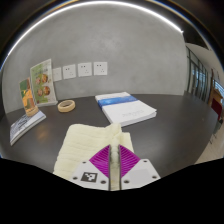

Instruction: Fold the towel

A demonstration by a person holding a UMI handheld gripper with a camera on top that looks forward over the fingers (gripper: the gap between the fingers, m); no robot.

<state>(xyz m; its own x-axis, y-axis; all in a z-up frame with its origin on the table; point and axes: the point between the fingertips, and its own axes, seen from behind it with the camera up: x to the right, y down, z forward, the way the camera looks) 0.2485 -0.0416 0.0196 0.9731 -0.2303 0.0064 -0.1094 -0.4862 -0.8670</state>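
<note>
Gripper view: gripper (113, 160) fingers close together, purple pads (101, 160) nearly meeting over cream towel (88, 142) on dark table (170, 135); clamping on cloth unconfirmed. White box (126, 108) beyond.

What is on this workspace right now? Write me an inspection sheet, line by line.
Surface: dark grey table, wall behind it.
Job's things: pale towel lying flat just ahead of the fingers, its near edge between them.
Clutter: roll of tape; stack of white sheets; booklet; upright leaflets.
Grippers: hand-held gripper, fingers nearly together at the towel's edge; grip unclear.
Cables: nothing seen.
Surroundings: wall sockets; windows at one side.
</note>
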